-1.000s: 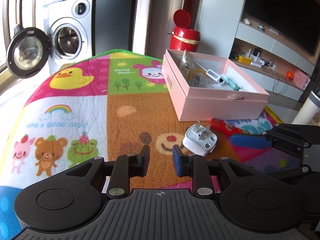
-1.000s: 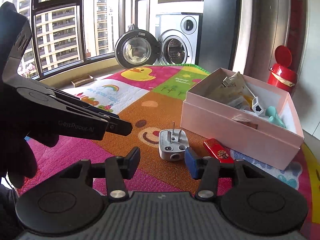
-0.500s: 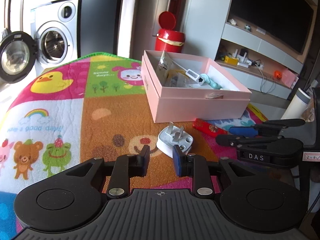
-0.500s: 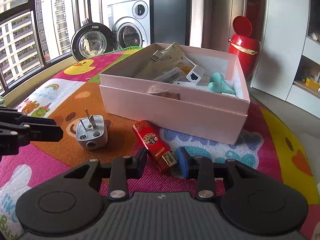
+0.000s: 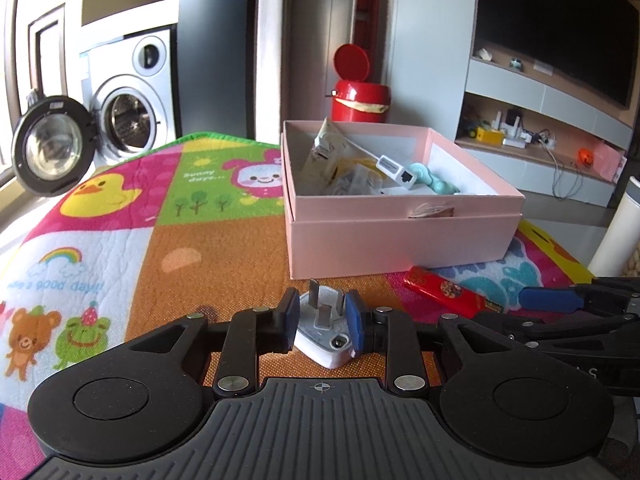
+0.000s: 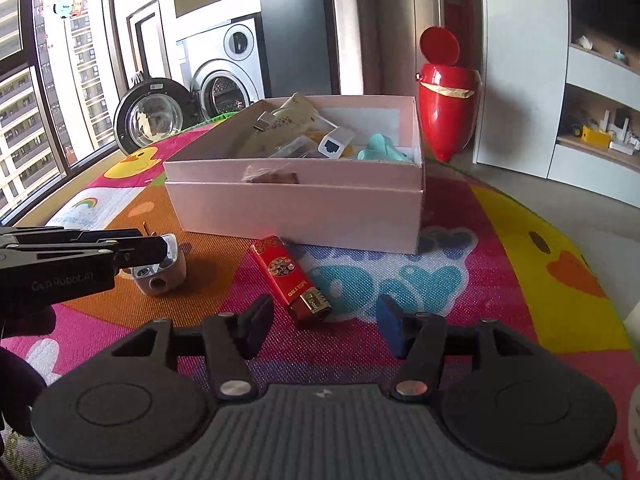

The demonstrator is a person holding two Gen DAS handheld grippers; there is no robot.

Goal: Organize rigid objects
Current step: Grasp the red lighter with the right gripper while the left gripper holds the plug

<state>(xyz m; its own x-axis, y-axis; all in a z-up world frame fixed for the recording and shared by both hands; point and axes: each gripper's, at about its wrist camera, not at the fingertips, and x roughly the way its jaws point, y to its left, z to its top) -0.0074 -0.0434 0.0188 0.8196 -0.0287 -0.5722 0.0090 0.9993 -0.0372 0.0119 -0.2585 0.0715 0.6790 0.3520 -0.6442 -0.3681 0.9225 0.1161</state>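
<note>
Left wrist view: at lower centre the left gripper [image 5: 322,317] brackets the white plug adapter [image 5: 326,330] on the play mat [image 5: 224,256], its narrow jaws at the adapter's sides; real pressure I cannot tell. Squeeze squarely below the prongs before lifting to the pink box [image 5: 400,240].

Right wrist view: the right gripper [image 6: 324,330], empty, is opening just short of the red lighter [image 6: 290,276] at centre; straddle its long sides.
</note>
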